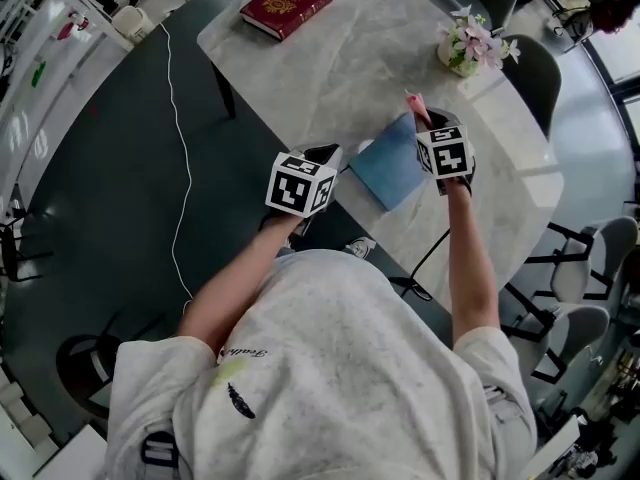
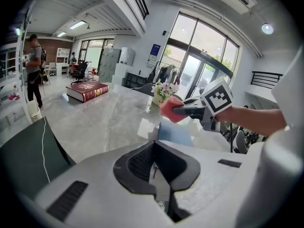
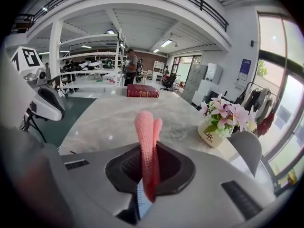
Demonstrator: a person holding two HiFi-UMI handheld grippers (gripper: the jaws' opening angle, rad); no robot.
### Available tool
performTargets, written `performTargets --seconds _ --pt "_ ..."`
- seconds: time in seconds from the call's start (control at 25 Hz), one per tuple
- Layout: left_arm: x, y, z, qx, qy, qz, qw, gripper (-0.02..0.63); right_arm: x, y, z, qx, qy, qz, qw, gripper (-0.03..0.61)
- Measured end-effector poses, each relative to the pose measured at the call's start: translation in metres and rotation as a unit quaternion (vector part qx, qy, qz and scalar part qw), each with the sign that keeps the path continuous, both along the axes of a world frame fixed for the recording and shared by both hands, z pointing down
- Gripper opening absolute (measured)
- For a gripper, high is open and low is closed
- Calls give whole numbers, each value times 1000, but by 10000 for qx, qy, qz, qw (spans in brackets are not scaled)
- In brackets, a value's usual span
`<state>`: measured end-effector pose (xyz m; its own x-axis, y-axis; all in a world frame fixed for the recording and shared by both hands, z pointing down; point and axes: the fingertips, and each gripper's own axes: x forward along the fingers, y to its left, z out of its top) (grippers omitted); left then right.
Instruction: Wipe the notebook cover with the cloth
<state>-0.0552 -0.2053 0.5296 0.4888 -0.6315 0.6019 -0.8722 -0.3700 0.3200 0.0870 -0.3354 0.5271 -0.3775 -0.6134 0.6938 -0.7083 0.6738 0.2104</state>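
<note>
A blue notebook (image 1: 392, 171) lies flat at the near edge of the marble table (image 1: 330, 78). My right gripper (image 1: 427, 120) hovers over the notebook's right side, shut on a pink cloth (image 1: 414, 102) that sticks up and forward from its jaws. In the right gripper view the cloth (image 3: 146, 141) is pinched upright between the jaws, and a sliver of the notebook (image 3: 142, 201) shows below. My left gripper (image 1: 324, 155) sits at the table edge just left of the notebook, shut and holding nothing. Its own view shows the notebook (image 2: 175, 132) ahead and the cloth (image 2: 171, 109) above it.
A thick red book (image 1: 286, 5) lies at the table's far end. A pot of pink flowers (image 1: 470, 46) stands at the right edge. A white cable (image 1: 180, 158) runs across the dark floor on the left. Chairs (image 1: 590, 268) stand to the right.
</note>
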Motion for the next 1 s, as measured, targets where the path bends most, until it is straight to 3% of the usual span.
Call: performTargets --seconds 0.32,1.0 --pt "-6 -4 0 -47 -63 -279 9996 6 -6 -9 49 -396 510 -359 9973 15" --pt "-3 -3 2 -75 -20 -184 9998 6 -40 23 69 -710 472 -766 9934 15"
